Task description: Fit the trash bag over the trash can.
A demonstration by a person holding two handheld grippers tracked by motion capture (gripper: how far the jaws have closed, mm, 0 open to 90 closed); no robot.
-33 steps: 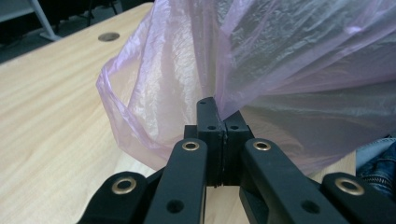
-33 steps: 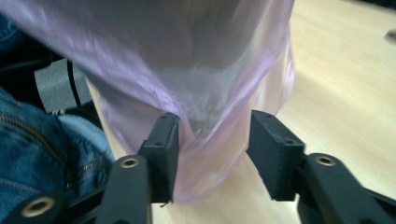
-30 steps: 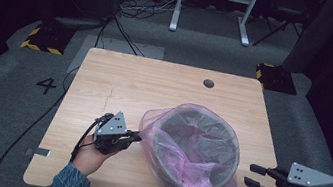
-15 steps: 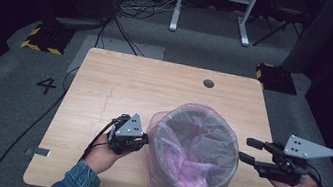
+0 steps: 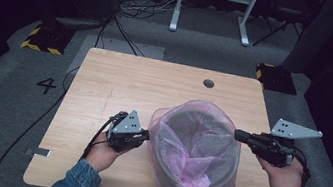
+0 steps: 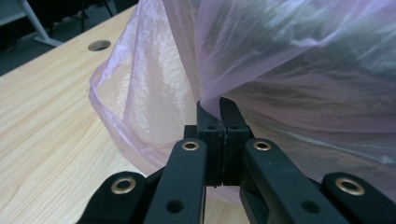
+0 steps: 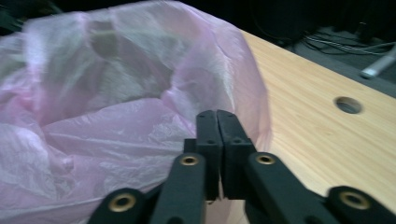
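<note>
On the near half of the wooden table (image 5: 121, 76), right of centre, stands a dark round bin (image 5: 203, 165) lined w/ a thin pink plastic bag (image 5: 196, 149); bag mouth folded out over the rim, film hanging loose down the outside. Left gripper (image 5: 143, 135) at the bag's left edge; in the left gripper view jaws are pressed together w/ a pinch of pink film caught between the tips. Right gripper (image 5: 239, 134) at the bag's right rim, held just above table level; its jaws have just been closing and now meet; right gripper view blurred, so can't tell if film is trapped betw. them. Cable hole (image 5: 208, 83) in tabletop beyond the bin; denim sleeves at near edge.
</note>
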